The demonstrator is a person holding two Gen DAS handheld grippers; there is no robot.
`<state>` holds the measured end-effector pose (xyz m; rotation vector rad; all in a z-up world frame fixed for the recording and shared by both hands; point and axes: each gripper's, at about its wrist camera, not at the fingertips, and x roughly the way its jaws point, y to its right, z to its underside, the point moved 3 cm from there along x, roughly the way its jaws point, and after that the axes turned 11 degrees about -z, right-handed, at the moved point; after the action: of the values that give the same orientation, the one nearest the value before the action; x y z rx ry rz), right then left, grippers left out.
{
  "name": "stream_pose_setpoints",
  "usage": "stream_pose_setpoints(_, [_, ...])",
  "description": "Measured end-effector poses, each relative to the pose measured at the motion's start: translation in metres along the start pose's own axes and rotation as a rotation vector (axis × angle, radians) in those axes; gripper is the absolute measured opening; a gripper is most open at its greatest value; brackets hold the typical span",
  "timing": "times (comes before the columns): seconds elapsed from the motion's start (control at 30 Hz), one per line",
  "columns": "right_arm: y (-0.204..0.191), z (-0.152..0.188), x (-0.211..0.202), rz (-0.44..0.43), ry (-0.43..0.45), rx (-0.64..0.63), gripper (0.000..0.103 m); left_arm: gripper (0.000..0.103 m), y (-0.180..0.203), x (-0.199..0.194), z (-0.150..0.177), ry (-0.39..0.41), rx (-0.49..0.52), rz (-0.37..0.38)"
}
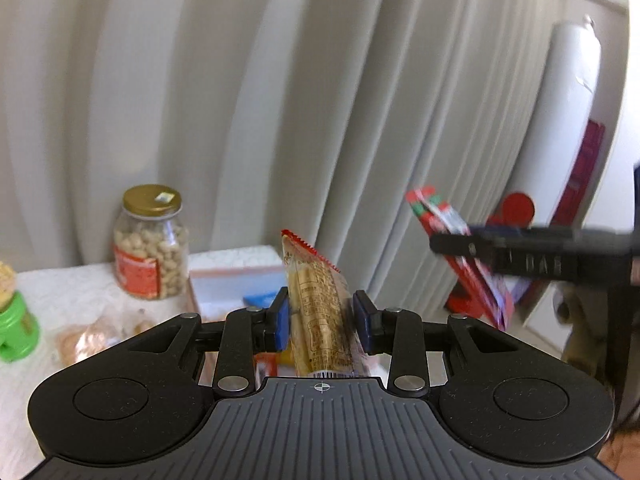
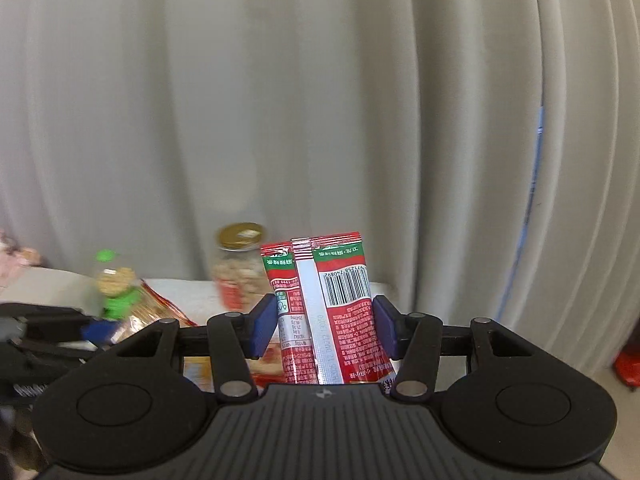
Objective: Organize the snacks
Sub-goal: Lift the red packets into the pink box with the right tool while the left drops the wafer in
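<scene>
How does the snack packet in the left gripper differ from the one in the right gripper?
The yellow packet in the left gripper is tan with a red serrated top. The red packet in the right gripper is red, with green bands and a barcode. The yellow packet looks narrower, the red packet wider and flatter. Both stand upright, clamped between blue pads.

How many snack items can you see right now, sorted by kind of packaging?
Glass jars: 1, the peanut jar.
Green-based plastic containers: 1.
Packets held in tools: 2, the tan packet and the red packet.
Clear bags on the table: 1.
Total: 5
</scene>
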<state>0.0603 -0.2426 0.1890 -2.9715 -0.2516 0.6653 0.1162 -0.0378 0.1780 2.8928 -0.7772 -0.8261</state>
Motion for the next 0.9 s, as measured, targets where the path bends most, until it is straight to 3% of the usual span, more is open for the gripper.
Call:
stream_pose_setpoints(0.1, [0.012,-0.007,0.027,0.000,-0.038,0.019,0.052,0.037,-0.009,0.039,-0.016,-0.005,-0.033,0.015])
stream_pose_setpoints(0.23, [0.030,-0.017,0.083,-0.005,-0.084,0.048,0.052,0.039,-0.031,0.109,-0.013,-0.050,-0.197,0.115])
stream_pose_setpoints(0.3, [0.037,-0.016,0.117,-0.012,-0.104,0.072,0.056,0.040,-0.043,0.152,0.005,-0.146,-0.240,0.084])
stream_pose_setpoints(0.37, [0.046,-0.010,0.156,-0.049,-0.178,0.145,0.069,0.040,-0.056,0.168,0.021,-0.196,-0.244,0.052])
stream_pose_setpoints(0.47, [0.053,0.004,0.194,-0.048,-0.242,0.171,0.069,0.040,-0.081,0.156,0.027,-0.155,-0.252,0.022])
stream_pose_setpoints(0.53, [0.046,0.015,0.204,0.001,-0.248,0.122,0.069,0.040,-0.102,0.146,0.034,-0.160,-0.305,-0.013])
stream_pose_setpoints(0.67, [0.033,0.035,0.213,-0.007,-0.288,0.098,0.069,0.040,-0.140,0.115,0.054,-0.114,-0.354,-0.087])
stream_pose_setpoints(0.77, [0.007,0.044,0.213,-0.007,-0.314,0.035,0.069,0.040,-0.160,0.088,0.069,-0.048,-0.339,-0.206])
stream_pose_setpoints(0.83, [-0.020,0.046,0.209,-0.041,-0.322,-0.005,0.069,0.040,-0.170,0.079,0.080,-0.067,-0.319,-0.313])
stream_pose_setpoints(0.9, [-0.047,0.047,0.209,-0.103,-0.340,-0.023,0.069,0.040,-0.181,0.077,0.096,-0.102,-0.311,-0.367])
